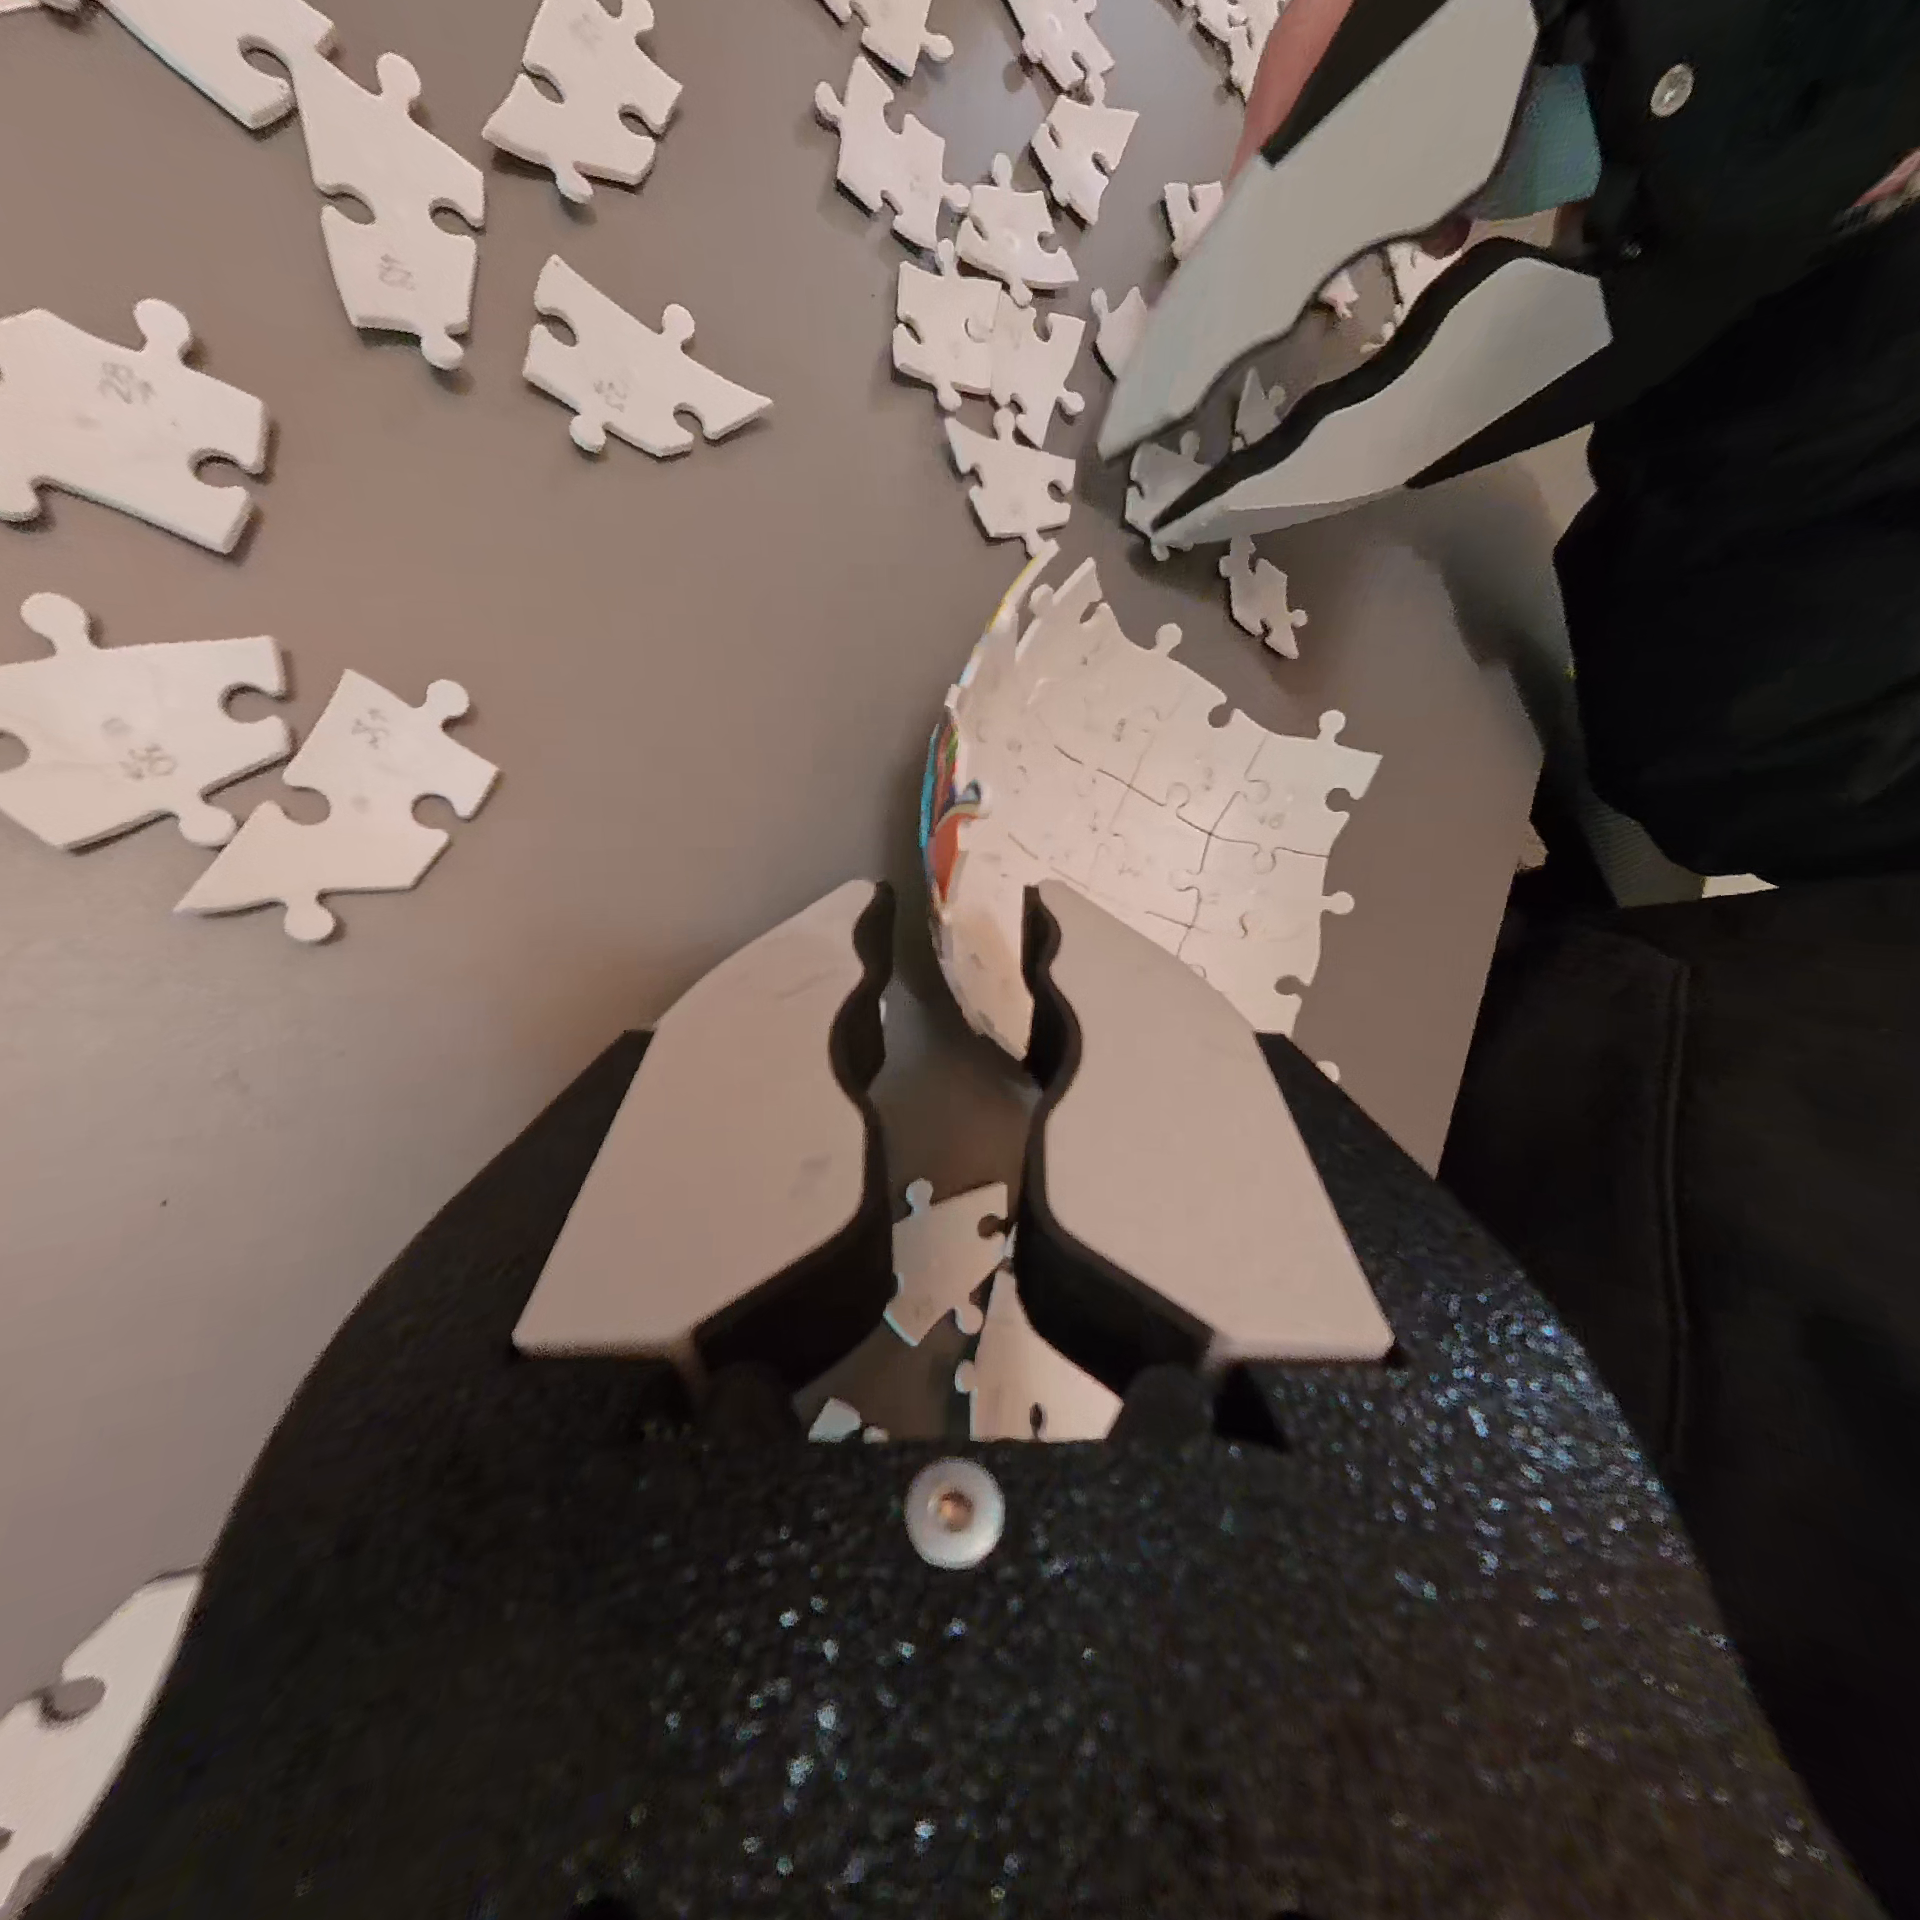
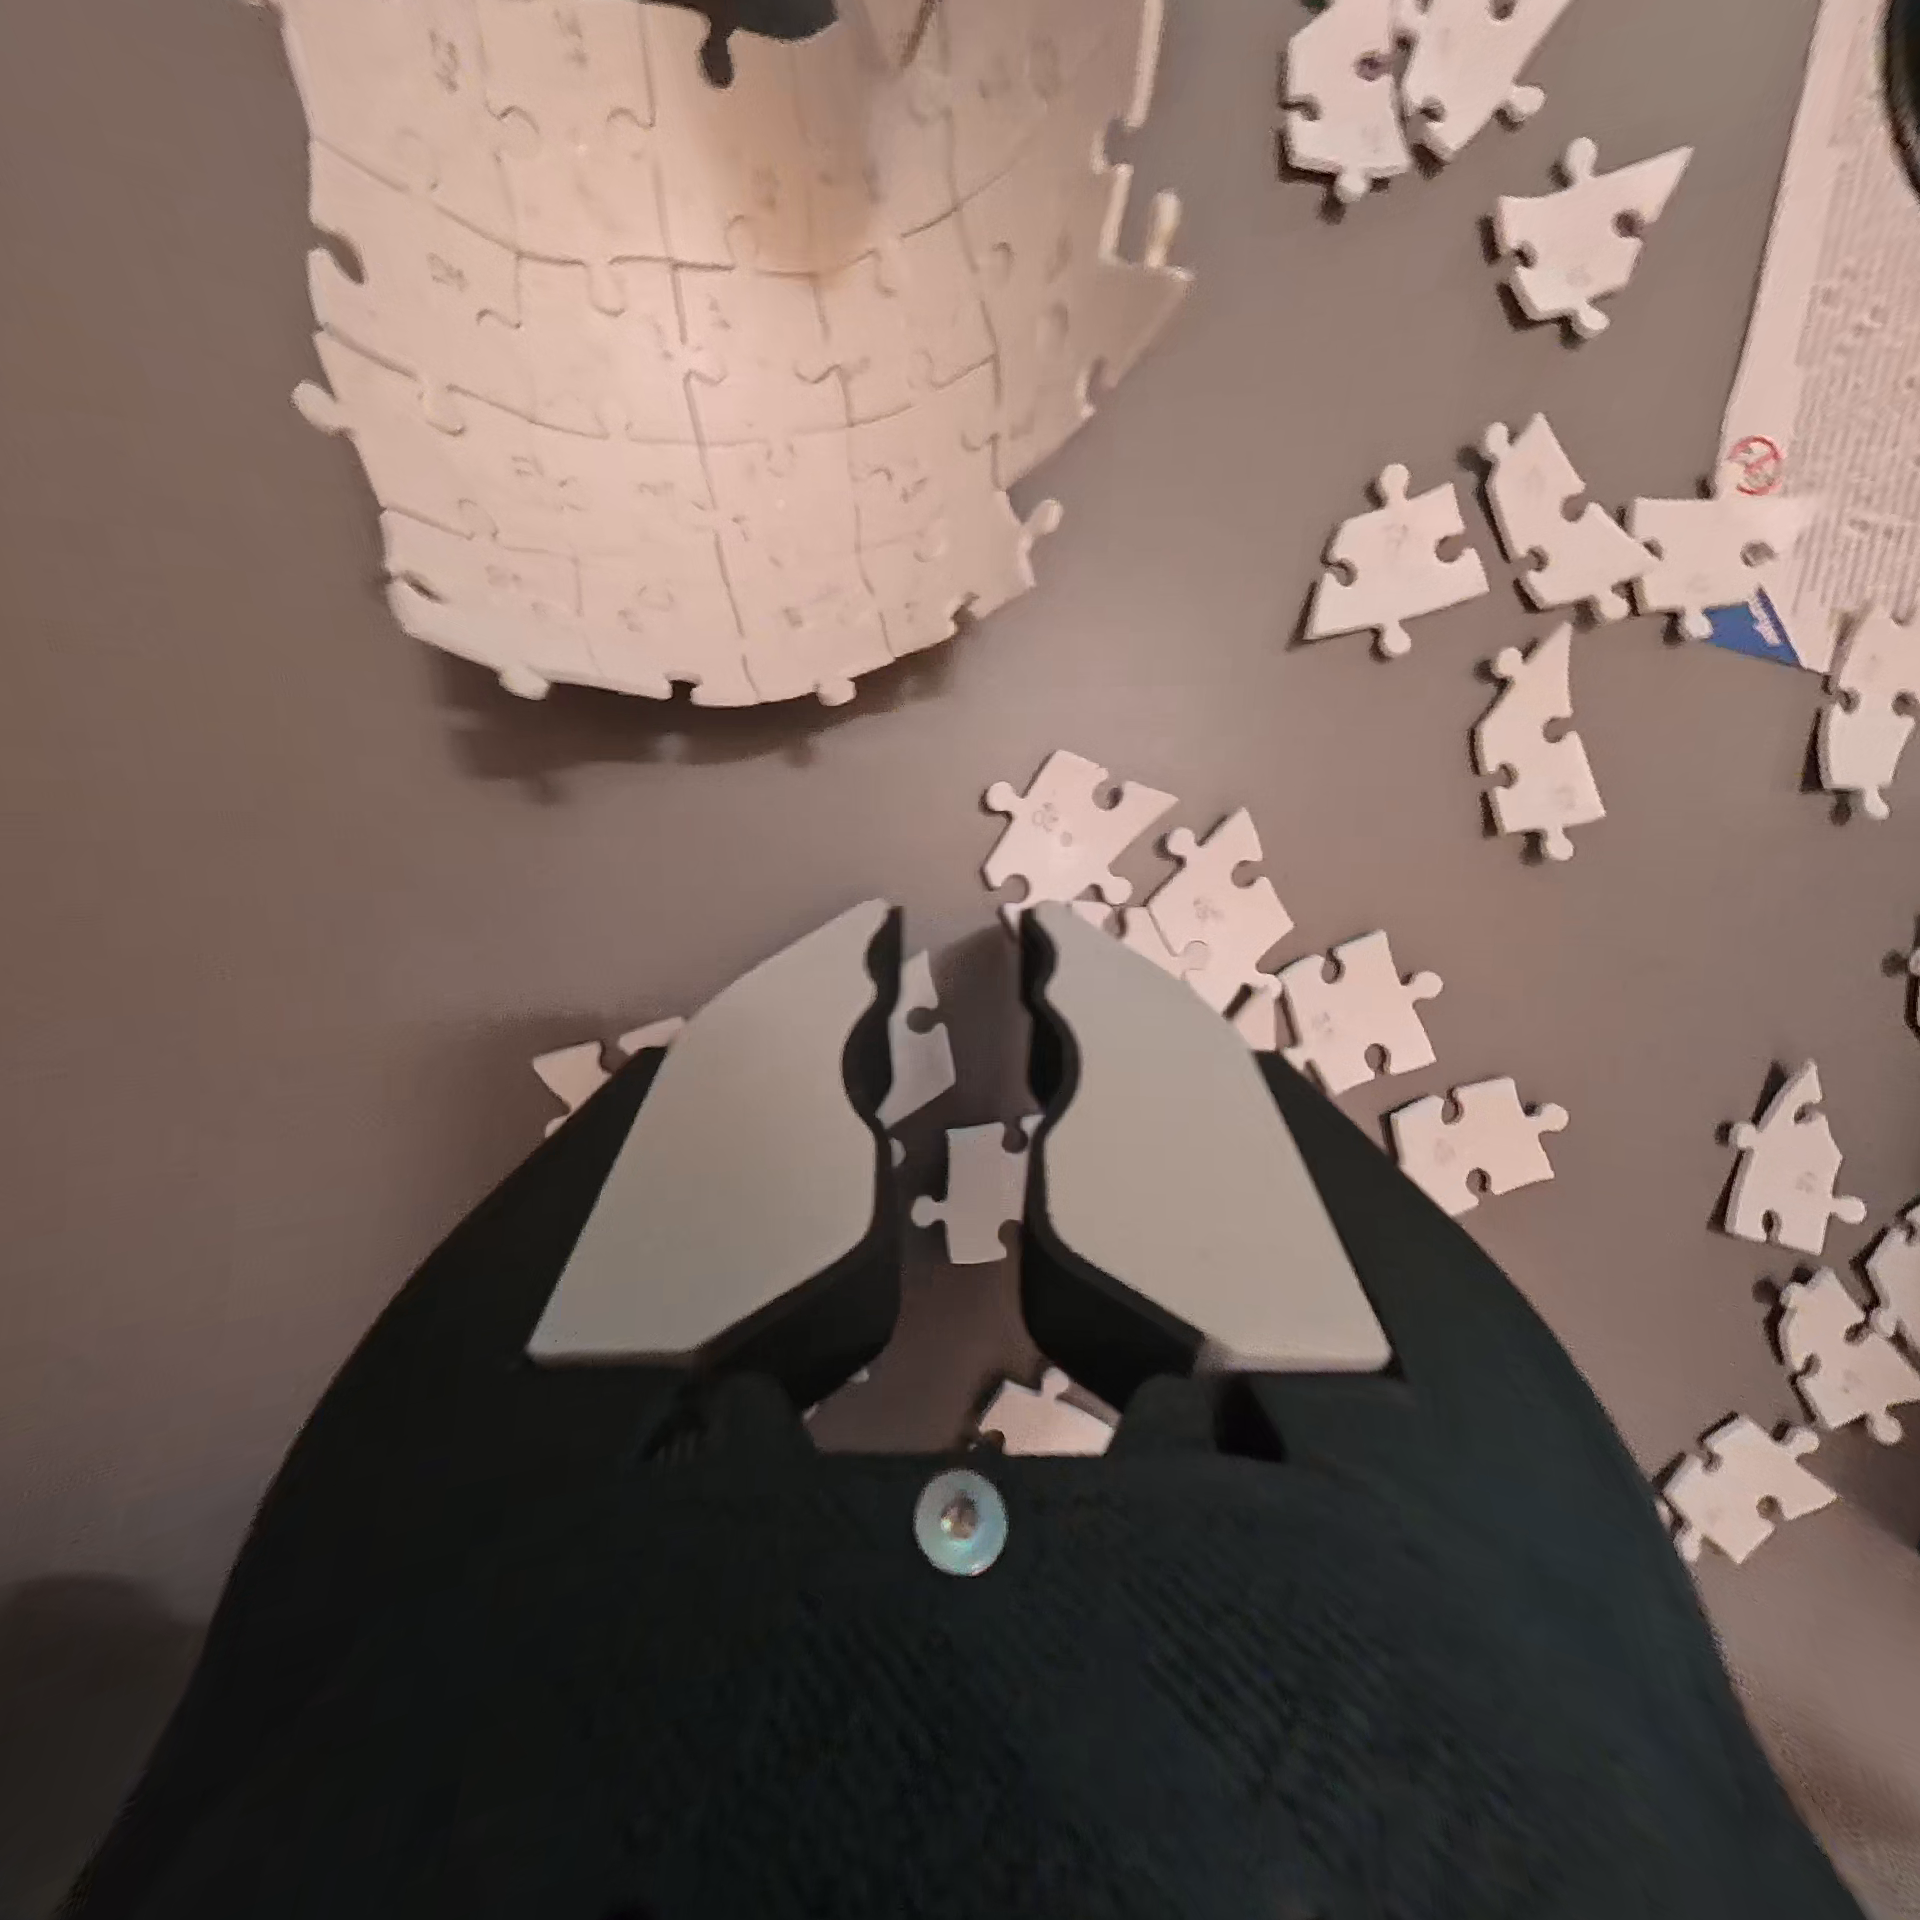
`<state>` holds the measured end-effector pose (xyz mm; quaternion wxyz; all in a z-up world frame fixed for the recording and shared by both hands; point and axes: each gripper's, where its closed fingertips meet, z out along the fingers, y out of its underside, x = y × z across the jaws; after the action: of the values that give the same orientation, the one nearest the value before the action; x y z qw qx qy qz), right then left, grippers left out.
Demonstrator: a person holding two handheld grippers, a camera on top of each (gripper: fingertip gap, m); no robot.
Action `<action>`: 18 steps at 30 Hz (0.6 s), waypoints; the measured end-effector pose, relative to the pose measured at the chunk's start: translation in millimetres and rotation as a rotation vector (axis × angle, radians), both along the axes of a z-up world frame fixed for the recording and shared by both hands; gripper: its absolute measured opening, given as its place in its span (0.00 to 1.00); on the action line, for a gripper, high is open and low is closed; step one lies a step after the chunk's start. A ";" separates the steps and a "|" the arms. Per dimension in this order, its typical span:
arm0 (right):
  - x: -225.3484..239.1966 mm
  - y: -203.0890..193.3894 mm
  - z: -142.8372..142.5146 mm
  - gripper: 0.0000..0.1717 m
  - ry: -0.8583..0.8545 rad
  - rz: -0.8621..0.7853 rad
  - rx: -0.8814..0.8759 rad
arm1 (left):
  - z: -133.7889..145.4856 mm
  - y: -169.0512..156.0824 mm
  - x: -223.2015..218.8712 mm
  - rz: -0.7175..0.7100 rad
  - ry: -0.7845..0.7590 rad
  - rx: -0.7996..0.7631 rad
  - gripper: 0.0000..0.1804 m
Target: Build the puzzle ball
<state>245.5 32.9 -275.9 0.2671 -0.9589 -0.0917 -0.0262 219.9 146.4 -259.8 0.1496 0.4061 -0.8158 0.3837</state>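
Note:
A curved, partly assembled shell of white puzzle pieces [image 1: 1143, 790] stands on edge on the grey table [image 1: 623, 623], and a strip of its coloured outer face shows on the left. My left gripper [image 1: 956, 899] is open around the shell's near edge. The edge lies against the right finger [image 1: 1049, 997], with a gap to the left one. The shell also shows in the right wrist view [image 2: 675, 364]. My right gripper [image 2: 958, 914] is open low over loose pieces. A small white piece [image 2: 920, 1039] leans on its left finger, clear of the right one. The right gripper also shows in the left wrist view [image 1: 1132, 494].
Many loose white puzzle pieces lie face down across the table [image 1: 384, 208], with a cluster just right of my right gripper [image 2: 1351, 1018]. A printed paper sheet [image 2: 1849, 364] lies at the far right. A person's dark sleeve [image 1: 1766, 520] fills the right side. Spacing between my two grippers at the tips: around 12 centimeters.

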 end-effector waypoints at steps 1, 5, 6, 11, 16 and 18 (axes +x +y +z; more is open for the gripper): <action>3.4 1.8 1.2 0.18 0.002 -0.031 0.014 | 1.3 0.9 0.0 0.002 -0.007 0.003 0.12; 16.7 10.0 -9.0 0.29 -0.049 -0.084 -0.011 | 6.9 4.3 0.6 0.010 -0.028 0.010 0.13; 14.9 15.6 -7.9 0.26 -0.023 -0.083 0.013 | 8.3 4.9 0.9 0.014 -0.032 0.010 0.13; 17.7 17.8 -12.1 0.14 0.077 -0.139 0.001 | 14.1 9.0 -1.5 0.021 -0.049 0.012 0.13; 15.3 14.3 -12.0 0.13 0.063 -0.074 -0.045 | 21.1 13.7 -1.4 0.035 -0.066 0.002 0.13; 13.6 13.1 -11.6 0.13 0.038 -0.045 -0.053 | 27.4 13.5 -0.2 0.044 -0.078 -0.013 0.13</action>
<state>259.1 45.9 -287.5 0.2427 -0.9678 -0.0657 -0.0115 219.7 159.9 -232.5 0.1118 0.4076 -0.8095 0.4075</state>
